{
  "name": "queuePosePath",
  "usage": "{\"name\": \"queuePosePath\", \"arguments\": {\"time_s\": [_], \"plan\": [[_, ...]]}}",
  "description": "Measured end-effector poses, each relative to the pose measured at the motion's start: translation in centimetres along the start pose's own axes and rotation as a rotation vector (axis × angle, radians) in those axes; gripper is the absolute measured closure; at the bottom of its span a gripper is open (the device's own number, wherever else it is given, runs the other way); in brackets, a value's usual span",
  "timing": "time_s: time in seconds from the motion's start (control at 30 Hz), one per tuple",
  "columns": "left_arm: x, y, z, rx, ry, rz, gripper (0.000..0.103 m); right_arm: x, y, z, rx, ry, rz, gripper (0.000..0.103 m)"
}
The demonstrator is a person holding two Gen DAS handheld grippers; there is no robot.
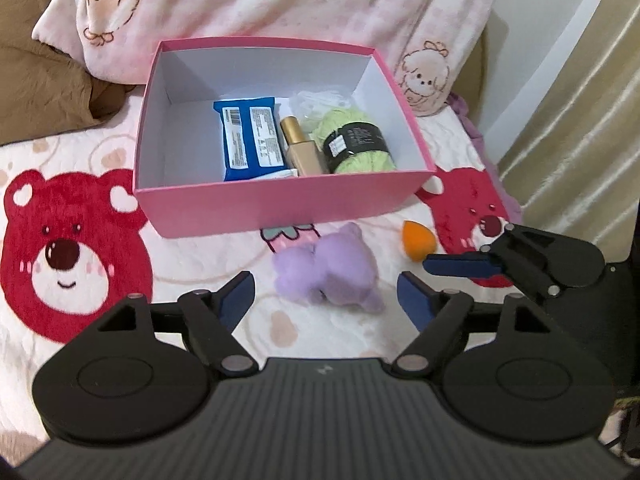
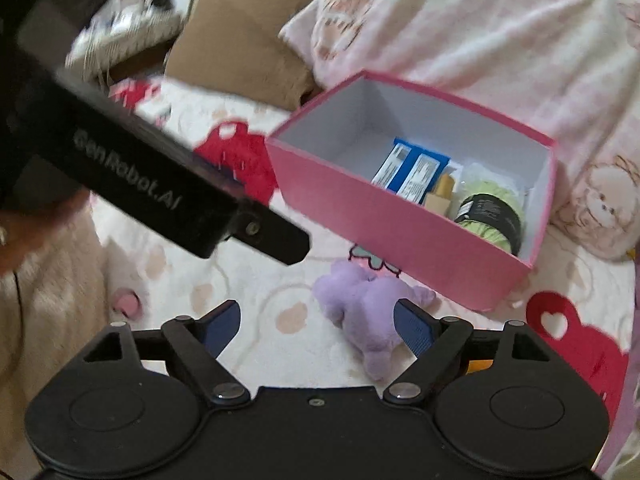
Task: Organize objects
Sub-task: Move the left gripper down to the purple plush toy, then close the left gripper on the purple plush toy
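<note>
The bed's plush white blanket with red bear faces [image 1: 72,256] is carrying everything. The open pink cardboard box [image 1: 280,204] is sitting on it, already holding a blue wipes packet [image 1: 250,138], a gold-capped bottle [image 1: 300,148] and a green yarn skein [image 1: 356,144], so it is likely serving as the collecting place. Just in front, the fluffy purple plush toy [image 1: 328,268] is lying loose, with the left hand-held gripper [image 1: 326,300] hovering spread wide over it. The right hand-held gripper [image 2: 316,328] is also gaping, empty, beside the toy. Only the left view is showing the small orange teardrop makeup sponge [image 1: 418,244]; only the right view is showing a small pink object [image 2: 126,304].
</note>
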State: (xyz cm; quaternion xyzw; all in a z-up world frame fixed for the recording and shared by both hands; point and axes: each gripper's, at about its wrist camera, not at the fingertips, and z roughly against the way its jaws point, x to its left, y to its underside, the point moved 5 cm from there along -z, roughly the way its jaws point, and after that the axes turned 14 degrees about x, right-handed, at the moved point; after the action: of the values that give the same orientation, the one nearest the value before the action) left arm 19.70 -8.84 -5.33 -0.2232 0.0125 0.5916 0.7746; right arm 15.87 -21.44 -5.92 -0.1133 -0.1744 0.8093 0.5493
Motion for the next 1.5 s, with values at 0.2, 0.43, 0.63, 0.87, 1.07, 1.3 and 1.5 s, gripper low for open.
{"name": "queuePosePath", "arguments": {"time_s": [0.2, 0.43, 0.63, 0.87, 1.07, 1.3, 1.5], "plan": [[1.2, -1.1, -2.5, -0.049, 0.031, 0.028, 0.019, -0.7, -0.6, -3.7, 0.056, 0.063, -0.004, 0.016], [2.7, -0.6, -6.0, -0.051, 0.046, 0.026, 0.02, -1.7, 0.2, -7.5, 0.078, 0.064, -0.076, 0.016], [3.7, -0.1, -8.2, -0.047, 0.093, 0.057, 0.022, -2.1, -0.1, -8.1, 0.047, 0.08, -0.092, 0.016], [4.2, 0.1, -11.3, -0.04, 0.116, 0.094, 0.037, -4.7, 0.5, -10.5, 0.109, 0.084, -0.218, 0.016], [4.5, 0.0, -13.3, -0.03, 0.171, 0.152, 0.058, -6.5, 1.4, -11.6, 0.151, 0.011, -0.34, 0.016], [4.1, 0.2, -13.5, -0.038, 0.182, 0.155, 0.064, -5.8, 1.1, -10.8, 0.134, 0.0, -0.312, 0.043], [3.8, 0.5, -13.2, -0.039, 0.192, 0.159, 0.065, -5.4, 0.9, -10.5, 0.13, 0.01, -0.282, 0.046]]}}
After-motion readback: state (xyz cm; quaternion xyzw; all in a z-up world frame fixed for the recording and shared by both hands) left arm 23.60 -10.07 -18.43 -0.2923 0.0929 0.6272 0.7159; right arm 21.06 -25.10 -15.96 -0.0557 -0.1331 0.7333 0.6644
